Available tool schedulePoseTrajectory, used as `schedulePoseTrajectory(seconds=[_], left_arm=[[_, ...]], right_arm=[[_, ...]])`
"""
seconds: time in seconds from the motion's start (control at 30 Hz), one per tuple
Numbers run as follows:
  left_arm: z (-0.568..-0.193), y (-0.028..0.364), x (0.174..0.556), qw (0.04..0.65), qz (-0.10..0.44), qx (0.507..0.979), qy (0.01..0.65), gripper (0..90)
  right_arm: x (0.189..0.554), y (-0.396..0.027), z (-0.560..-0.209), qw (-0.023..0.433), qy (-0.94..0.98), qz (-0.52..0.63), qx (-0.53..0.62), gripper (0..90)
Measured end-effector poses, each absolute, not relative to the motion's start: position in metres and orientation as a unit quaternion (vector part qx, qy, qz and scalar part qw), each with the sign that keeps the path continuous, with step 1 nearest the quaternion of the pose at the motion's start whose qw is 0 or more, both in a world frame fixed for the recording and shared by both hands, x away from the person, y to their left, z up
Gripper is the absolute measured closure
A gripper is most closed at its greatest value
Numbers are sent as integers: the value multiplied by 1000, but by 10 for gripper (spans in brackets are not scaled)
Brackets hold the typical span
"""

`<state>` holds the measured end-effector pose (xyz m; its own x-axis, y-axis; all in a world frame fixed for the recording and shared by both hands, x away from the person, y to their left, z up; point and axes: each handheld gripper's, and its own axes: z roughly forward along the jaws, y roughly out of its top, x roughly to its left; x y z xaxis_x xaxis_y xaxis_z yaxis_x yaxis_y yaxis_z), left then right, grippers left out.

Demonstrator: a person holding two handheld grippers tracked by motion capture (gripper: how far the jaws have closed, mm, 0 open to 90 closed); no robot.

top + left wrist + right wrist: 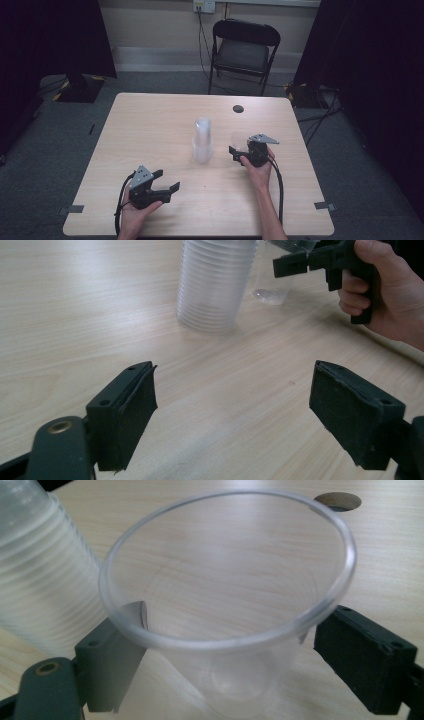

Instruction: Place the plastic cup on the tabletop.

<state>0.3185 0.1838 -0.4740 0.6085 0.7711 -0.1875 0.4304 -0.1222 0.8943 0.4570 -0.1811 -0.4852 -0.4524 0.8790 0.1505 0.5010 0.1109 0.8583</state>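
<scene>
Black jaws of my right gripper [227,655] rise from the bottom of the right gripper view, standing wide on either side of a single clear plastic cup [230,605] that sits upright on the table between them. Whether the pads touch its wall I cannot tell; the cup's rim spans most of that frame. At the upper left of the same view stands the stack of clear cups [35,565], just beside the single cup. Seen from the high view, the stack [203,140] is at the centre of the light wood table [150,130], with my right gripper [240,150] and the cup [239,139] immediately to its right. My left gripper [167,181] rests at the lower left, well apart from the stack, its jaws spread wide with nothing between them. A round dark grommet [238,108] marks the table's upper edge, and a black folding chair [244,52] stands behind it.
</scene>
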Motion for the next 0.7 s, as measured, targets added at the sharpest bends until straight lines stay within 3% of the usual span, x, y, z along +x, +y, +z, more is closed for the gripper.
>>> schedulePoseTrajectory(seconds=[0.7], left_arm=[[-467,187,316,515,175,733,408,174]], right_arm=[[423,-197,-478,218,707,472,479,161]])
